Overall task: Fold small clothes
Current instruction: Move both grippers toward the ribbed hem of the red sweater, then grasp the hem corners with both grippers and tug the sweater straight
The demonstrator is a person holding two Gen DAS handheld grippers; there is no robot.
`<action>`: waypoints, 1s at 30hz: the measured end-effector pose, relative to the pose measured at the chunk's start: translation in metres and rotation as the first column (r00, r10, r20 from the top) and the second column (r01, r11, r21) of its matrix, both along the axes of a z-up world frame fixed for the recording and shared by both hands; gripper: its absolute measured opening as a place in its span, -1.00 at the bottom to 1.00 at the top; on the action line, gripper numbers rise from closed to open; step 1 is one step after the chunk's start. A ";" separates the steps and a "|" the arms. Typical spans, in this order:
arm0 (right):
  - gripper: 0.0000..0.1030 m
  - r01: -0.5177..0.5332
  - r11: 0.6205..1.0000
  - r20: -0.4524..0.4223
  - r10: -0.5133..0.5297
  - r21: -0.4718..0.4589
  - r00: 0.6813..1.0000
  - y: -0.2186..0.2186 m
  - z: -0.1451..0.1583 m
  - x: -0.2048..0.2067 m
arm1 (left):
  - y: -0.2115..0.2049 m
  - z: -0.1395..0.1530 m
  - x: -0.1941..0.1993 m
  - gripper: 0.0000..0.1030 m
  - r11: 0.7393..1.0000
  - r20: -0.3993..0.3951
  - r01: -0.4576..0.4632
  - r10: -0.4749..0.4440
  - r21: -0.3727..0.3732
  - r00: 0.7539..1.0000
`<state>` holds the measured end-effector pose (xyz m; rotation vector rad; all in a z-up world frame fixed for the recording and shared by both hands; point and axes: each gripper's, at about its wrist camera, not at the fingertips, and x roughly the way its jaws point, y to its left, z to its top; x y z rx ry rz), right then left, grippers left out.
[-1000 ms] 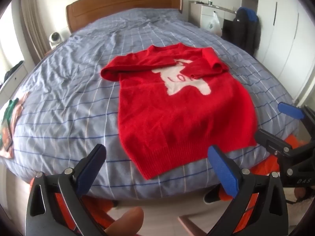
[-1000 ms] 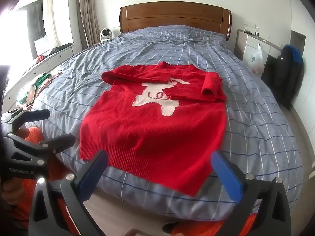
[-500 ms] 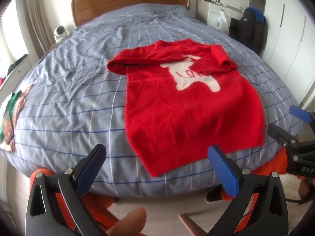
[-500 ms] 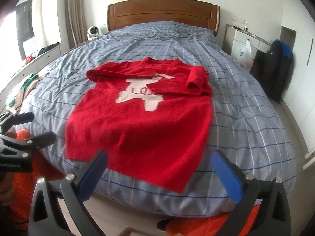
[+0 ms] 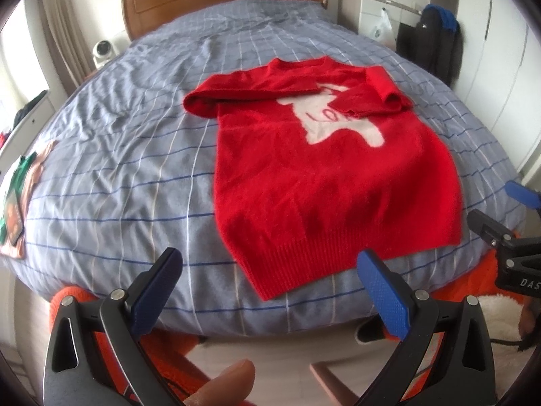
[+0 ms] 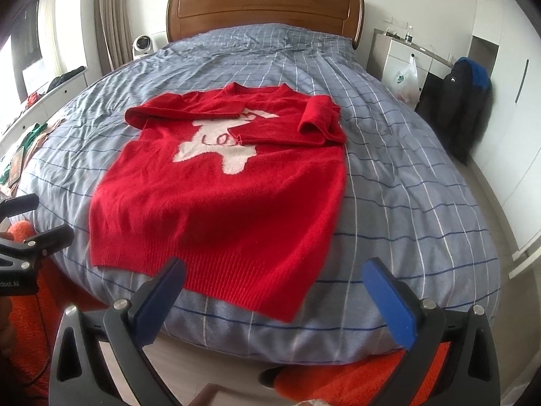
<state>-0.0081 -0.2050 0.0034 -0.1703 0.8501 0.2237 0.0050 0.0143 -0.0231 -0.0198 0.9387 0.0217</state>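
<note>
A red sweater (image 5: pixel 324 176) with a white figure on its chest lies flat on the bed, both sleeves folded in across the chest. It also shows in the right wrist view (image 6: pixel 223 189). My left gripper (image 5: pixel 270 270) is open and empty, just short of the sweater's hem at the bed's foot. My right gripper (image 6: pixel 274 280) is open and empty, over the hem's right part. Each gripper shows at the edge of the other's view, the right one (image 5: pixel 507 230) and the left one (image 6: pixel 30 230).
The bed (image 5: pixel 135 155) has a grey-blue checked cover and a wooden headboard (image 6: pixel 263 10). Small clothes (image 5: pixel 17 196) lie at its left edge. A dark jacket (image 6: pixel 466 101) hangs by a white dresser (image 6: pixel 399 54) on the right. An orange rug (image 6: pixel 358 379) lies below.
Both grippers have moved in closer toward the sweater's hem, and the views have shifted a little. The sweater has not moved. Both grippers stay open.
</note>
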 end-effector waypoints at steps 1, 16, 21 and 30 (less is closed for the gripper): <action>0.99 0.000 1.000 0.001 0.000 -0.002 1.000 0.000 -0.001 0.000 | 0.000 -0.001 0.000 0.99 1.000 -0.004 -0.001 0.001 0.000 1.000; 0.77 -0.072 0.961 -0.210 0.131 0.267 0.969 -0.076 -0.062 0.049 | 0.051 -0.081 0.036 0.54 0.999 -0.212 -0.047 0.045 -0.003 0.976; -0.88 -0.129 0.918 -0.287 0.247 0.375 0.926 -0.052 -0.095 0.062 | 0.038 -0.083 0.035 -1.00 0.997 -0.200 0.028 -0.043 -0.077 0.979; -0.92 -0.096 0.946 -0.288 0.189 0.310 0.939 -0.096 -0.036 0.023 | 0.045 -0.058 -0.002 -1.00 0.988 -0.209 0.115 -0.134 -0.100 0.969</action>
